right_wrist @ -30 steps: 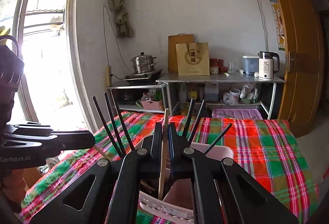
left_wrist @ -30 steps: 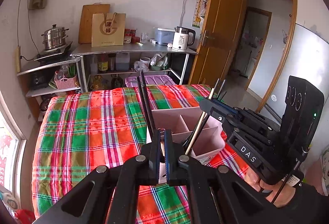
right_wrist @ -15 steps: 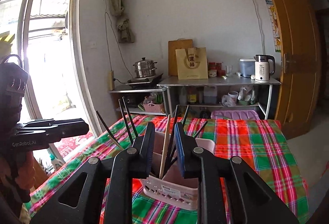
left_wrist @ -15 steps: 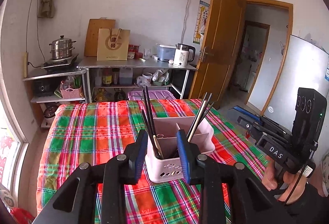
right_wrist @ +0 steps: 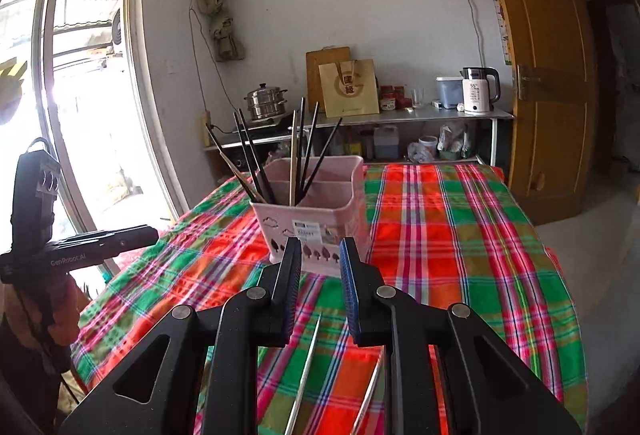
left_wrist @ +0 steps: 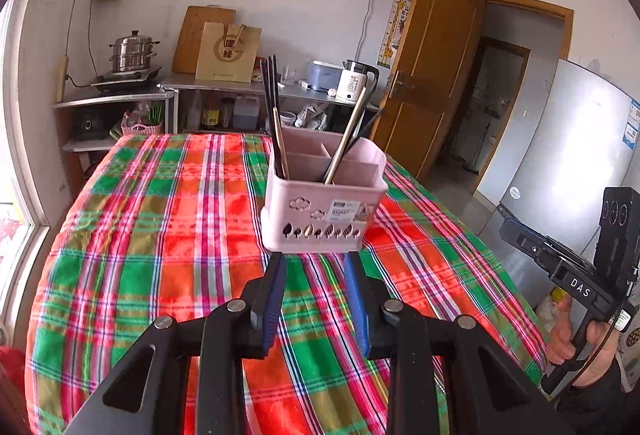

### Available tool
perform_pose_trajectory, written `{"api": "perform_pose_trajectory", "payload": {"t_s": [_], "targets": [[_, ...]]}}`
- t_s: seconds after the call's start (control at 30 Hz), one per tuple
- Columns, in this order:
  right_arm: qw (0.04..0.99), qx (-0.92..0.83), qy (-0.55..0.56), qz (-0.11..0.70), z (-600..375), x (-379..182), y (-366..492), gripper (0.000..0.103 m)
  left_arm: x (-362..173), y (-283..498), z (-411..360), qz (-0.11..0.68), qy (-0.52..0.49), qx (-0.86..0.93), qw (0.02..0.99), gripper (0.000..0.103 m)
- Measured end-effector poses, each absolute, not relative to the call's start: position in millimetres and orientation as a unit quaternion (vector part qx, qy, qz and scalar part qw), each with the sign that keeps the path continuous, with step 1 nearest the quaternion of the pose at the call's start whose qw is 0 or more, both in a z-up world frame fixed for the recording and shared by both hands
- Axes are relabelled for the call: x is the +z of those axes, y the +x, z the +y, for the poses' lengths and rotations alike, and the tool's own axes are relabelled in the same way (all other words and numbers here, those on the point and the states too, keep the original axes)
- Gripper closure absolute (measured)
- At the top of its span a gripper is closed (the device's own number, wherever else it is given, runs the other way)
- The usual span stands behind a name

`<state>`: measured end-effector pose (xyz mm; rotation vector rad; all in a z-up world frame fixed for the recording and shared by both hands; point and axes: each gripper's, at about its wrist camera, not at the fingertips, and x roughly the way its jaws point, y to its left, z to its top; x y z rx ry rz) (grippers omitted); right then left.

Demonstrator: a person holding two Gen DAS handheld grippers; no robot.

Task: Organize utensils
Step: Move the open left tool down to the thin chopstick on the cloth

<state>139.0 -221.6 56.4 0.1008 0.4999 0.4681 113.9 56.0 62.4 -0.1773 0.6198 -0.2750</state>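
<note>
A pink utensil holder (left_wrist: pixel 324 203) stands on the plaid tablecloth (left_wrist: pixel 160 219), with black and wooden chopsticks (left_wrist: pixel 276 115) upright in its compartments. It also shows in the right wrist view (right_wrist: pixel 316 219), with chopsticks (right_wrist: pixel 298 151) in it. My left gripper (left_wrist: pixel 314 263) is open and empty, just short of the holder. My right gripper (right_wrist: pixel 320 251) is open and empty, close in front of the holder. Two light chopsticks (right_wrist: pixel 306 371) lie on the cloth under the right gripper.
A metal shelf (left_wrist: pixel 224 87) with a steamer pot (left_wrist: pixel 130 51), paper bag and kettle (left_wrist: pixel 354 81) stands behind the table. A wooden door (left_wrist: pixel 424 63) and a fridge (left_wrist: pixel 560 155) are to the right. A window (right_wrist: pixel 80 95) is on the left.
Both grippers have opened, released their chopsticks into the holder and drawn back from it. The holder now stands farther ahead in both views.
</note>
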Motion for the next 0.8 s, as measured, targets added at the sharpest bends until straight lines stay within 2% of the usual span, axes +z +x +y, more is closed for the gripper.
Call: {"api": "perform_pose_trajectory", "payload": {"t_s": [0.37,0.8], "targets": [[0.931,0.192,0.067,0.302,-251.1,17.1,132.6,0.083,21.5,114.1,21.5,0.364,-0.081,-0.155,0.915,0.074],[0.903,0.177,0.048,0.388,-239.6,-32.7,165.7,0.083,-12.7,169.8,-20.9,0.429,-0.076,-0.179,0.882,0.074]]}}
